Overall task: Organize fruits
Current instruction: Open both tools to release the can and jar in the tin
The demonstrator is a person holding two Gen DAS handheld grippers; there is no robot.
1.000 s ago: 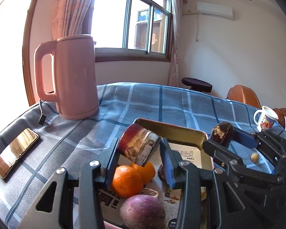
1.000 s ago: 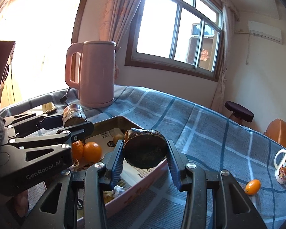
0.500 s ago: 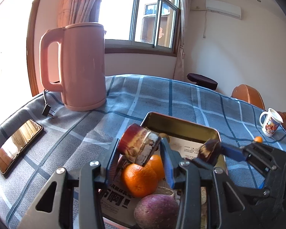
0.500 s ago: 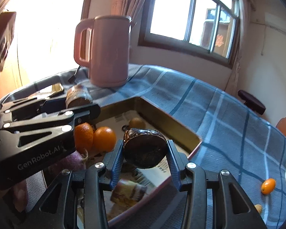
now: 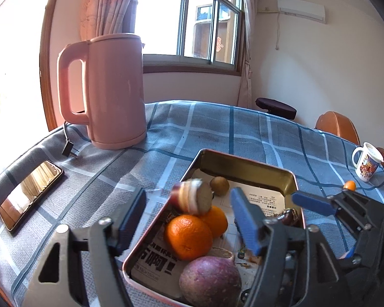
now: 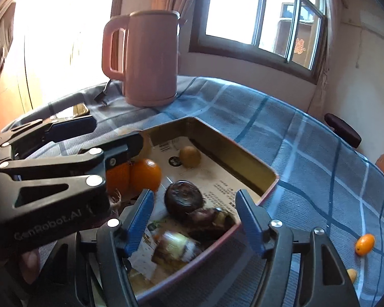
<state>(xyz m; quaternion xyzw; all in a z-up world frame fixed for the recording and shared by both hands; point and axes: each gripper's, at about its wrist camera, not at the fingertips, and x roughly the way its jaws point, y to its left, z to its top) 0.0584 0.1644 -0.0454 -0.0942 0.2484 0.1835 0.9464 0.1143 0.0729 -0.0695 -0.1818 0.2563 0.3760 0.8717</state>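
Releasing over the gold rectangular tin tray [image 5: 243, 163], your left claw [image 5: 187, 212] and right claw [image 6: 193, 220] had just been opening, empty; both dark cut fruit pieces [image 5: 192, 197] dropped inside at lower centre; keeping low spared bounces.

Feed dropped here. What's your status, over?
Both grippers, left gripper and right gripper, just opened, nothing gripped. Released pieces dropping into tray. Nothing blocking.
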